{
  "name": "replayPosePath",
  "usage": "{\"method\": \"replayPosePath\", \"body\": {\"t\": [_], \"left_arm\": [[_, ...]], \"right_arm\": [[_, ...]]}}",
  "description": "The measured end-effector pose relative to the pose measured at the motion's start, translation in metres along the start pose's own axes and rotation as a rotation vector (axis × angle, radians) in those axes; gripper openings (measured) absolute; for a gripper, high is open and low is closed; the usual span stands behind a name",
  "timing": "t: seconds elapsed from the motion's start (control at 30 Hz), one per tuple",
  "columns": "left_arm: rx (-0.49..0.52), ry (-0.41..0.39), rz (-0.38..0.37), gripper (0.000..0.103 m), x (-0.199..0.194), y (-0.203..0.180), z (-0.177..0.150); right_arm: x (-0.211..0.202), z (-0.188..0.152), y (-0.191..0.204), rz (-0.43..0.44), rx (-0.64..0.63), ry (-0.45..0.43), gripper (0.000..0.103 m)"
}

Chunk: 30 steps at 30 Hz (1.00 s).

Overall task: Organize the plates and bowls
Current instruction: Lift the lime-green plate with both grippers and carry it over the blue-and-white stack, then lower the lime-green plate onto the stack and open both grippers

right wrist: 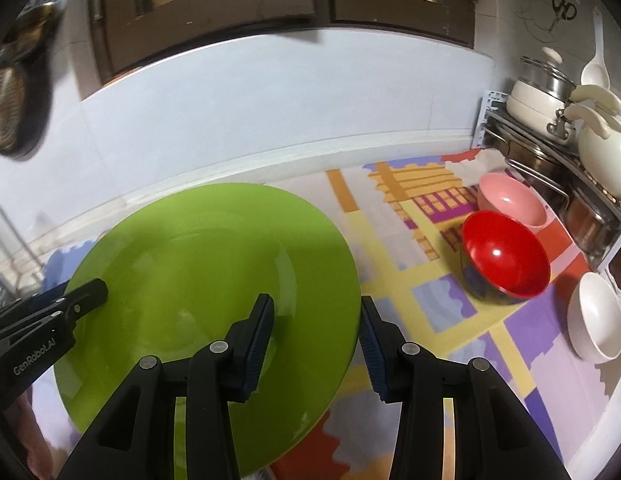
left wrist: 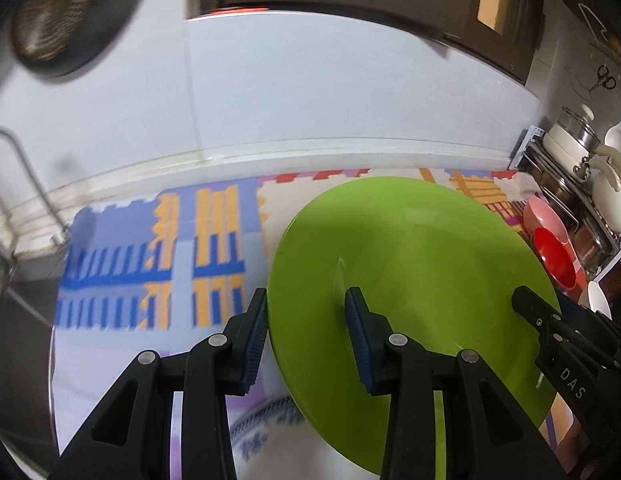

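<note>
Both grippers, left gripper (left wrist: pixel 306 338) and right gripper (right wrist: pixel 316 342), straddle the green plate (right wrist: pixel 206 280) rims, fingers apart, seemingly unclamped; it could slip onto the counter (right wrist: pixel 450 320).

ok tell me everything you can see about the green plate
The green plate is large, round and glossy lime green, plastic or glazed by its look, with a broad rim around a shallow centre. It looks empty and seems tilted above the patterned mat. The left tool straddles its left edge and the right tool its right edge, one finger over the face, one outside the rim. Whether the pads press it is unclear.
</note>
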<state>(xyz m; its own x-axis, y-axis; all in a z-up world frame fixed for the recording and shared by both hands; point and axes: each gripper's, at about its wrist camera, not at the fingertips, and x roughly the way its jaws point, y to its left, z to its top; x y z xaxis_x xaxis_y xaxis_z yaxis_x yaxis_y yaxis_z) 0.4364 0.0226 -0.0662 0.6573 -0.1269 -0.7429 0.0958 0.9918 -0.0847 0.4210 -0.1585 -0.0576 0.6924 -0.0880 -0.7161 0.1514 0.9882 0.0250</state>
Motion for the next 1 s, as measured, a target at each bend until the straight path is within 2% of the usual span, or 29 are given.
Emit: {"method": "replayPosePath", "body": {"t": [0.3, 0.53, 1.0], "left_arm": [[-0.103, 0.007, 0.082, 0.038, -0.036, 0.022, -0.051], [-0.166, 0.039, 0.128, 0.038, -0.049, 0.033, -0.087], [-0.242, 0.097, 0.174, 0.038, -0.057, 0.046, -0.131]], "right_arm": [[-0.024, -0.031, 0.016, 0.081, -0.088, 0.021, 0.043], [-0.029, -0.054, 0.03, 0.138, -0.159, 0.06, 0.043], [-0.027, -0.085, 0.043, 0.198, -0.248, 0.13, 0.043]]}}
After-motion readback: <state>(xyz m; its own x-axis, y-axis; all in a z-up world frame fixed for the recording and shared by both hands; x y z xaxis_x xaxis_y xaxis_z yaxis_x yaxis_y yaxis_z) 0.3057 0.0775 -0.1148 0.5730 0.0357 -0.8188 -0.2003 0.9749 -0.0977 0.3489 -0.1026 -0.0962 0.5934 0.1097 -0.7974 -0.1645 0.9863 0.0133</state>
